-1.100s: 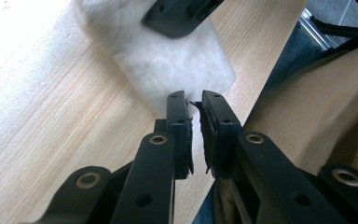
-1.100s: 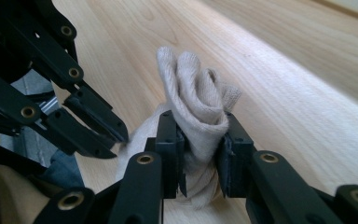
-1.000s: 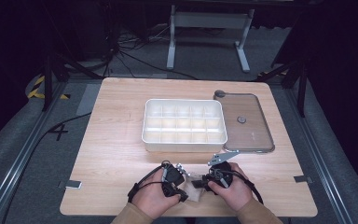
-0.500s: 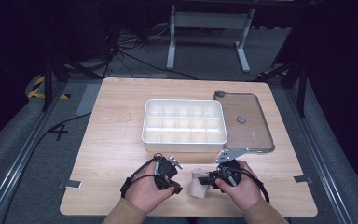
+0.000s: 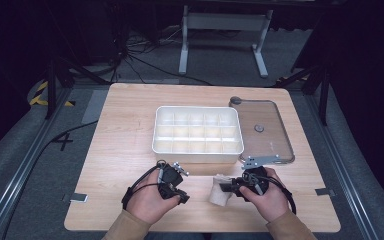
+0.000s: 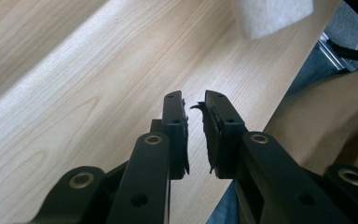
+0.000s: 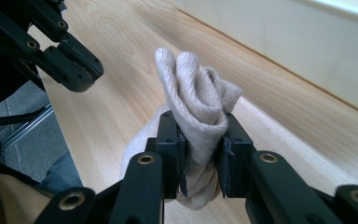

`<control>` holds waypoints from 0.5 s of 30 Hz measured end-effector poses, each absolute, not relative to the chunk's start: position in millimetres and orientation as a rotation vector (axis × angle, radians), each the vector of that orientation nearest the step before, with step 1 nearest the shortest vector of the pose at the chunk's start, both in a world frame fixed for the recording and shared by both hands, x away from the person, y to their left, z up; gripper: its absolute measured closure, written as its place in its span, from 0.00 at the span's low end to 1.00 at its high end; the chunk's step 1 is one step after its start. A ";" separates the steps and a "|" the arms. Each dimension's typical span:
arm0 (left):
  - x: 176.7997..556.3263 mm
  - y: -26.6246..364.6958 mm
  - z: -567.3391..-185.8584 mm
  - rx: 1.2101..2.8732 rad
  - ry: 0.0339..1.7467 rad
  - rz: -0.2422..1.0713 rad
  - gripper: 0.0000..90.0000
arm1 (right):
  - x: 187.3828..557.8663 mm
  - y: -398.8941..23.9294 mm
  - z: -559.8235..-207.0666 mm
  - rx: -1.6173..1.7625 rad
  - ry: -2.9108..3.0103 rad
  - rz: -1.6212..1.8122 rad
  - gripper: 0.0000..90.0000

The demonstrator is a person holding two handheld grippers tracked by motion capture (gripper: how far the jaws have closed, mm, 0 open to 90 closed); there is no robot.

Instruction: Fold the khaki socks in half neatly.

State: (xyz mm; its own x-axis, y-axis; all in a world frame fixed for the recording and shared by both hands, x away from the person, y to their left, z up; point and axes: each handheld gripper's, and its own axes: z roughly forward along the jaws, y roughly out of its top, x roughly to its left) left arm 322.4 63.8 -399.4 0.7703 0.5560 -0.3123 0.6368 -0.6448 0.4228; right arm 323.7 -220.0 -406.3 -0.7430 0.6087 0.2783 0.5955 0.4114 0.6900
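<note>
Near the front edge of the counter, the right hand-held gripper pinches a rolled beige cloth between its two black jaws, the pads pressing into the fabric on both sides while the roll bulges up above them. From above, that cloth sits just left of the right hand-held gripper, low over the wood, between the two hands. To its left the left hand-held gripper holds nothing: its jaws stand a narrow gap apart and have just been opening a little, with bare wood beyond them and the blurred pale cloth farther off at the top of its own view. From above, the left hand-held gripper lies near the cloth but apart from it. Farther back, at the middle of the counter, stands a white compartment tray, and to its right, touching or just beside it, lies a clear lid with a small knob.
</note>
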 end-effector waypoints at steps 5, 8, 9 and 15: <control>324.3 69.1 -398.3 2.446 0.907 -0.204 0.87 | 324.8 -226.0 -402.2 1.128 2.596 1.279 0.82; 325.4 69.8 -399.2 2.448 0.913 -0.201 0.86 | 325.0 -230.1 -399.4 1.121 2.582 1.279 0.82; 325.5 69.9 -399.2 2.447 0.913 -0.200 0.86 | 324.8 -231.4 -398.4 1.128 2.576 1.283 0.82; 326.2 73.4 -396.5 2.431 0.920 -0.191 0.85 | 325.3 -241.0 -393.6 1.148 2.543 1.299 0.82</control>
